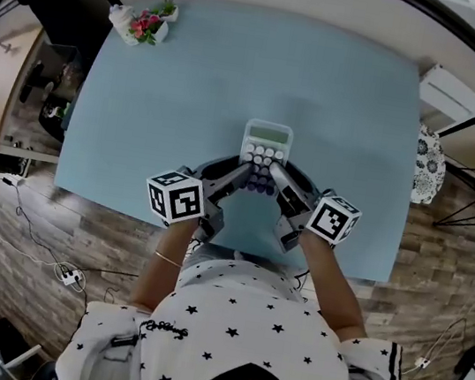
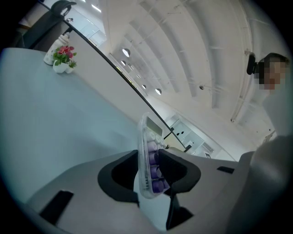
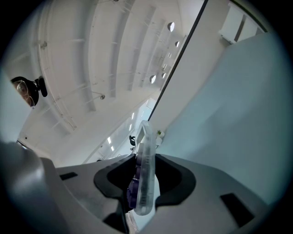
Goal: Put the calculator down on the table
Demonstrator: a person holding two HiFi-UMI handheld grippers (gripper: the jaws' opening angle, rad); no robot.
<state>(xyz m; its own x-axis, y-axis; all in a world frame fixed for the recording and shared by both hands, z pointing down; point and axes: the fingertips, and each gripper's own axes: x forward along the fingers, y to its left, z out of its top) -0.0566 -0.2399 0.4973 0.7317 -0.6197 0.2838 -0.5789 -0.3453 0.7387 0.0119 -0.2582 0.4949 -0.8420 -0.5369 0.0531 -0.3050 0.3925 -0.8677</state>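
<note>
A small white calculator (image 1: 265,149) with a green display and purple keys is held over the light blue table (image 1: 342,94), near the middle of its front half. My left gripper (image 1: 245,173) grips its near left edge and my right gripper (image 1: 274,174) its near right edge. In the left gripper view the calculator (image 2: 149,153) stands edge-on between the jaws of the left gripper (image 2: 149,172), one pad on the keys. The right gripper view shows the calculator's clear edge (image 3: 145,173) clamped in the right gripper (image 3: 143,183). Whether it touches the table I cannot tell.
A small white pot of pink flowers (image 1: 144,21) stands at the table's far left corner, also in the left gripper view as the pot (image 2: 61,58). The table's front edge (image 1: 237,252) runs just below the grippers. Dark furniture (image 1: 64,14) stands left of the table.
</note>
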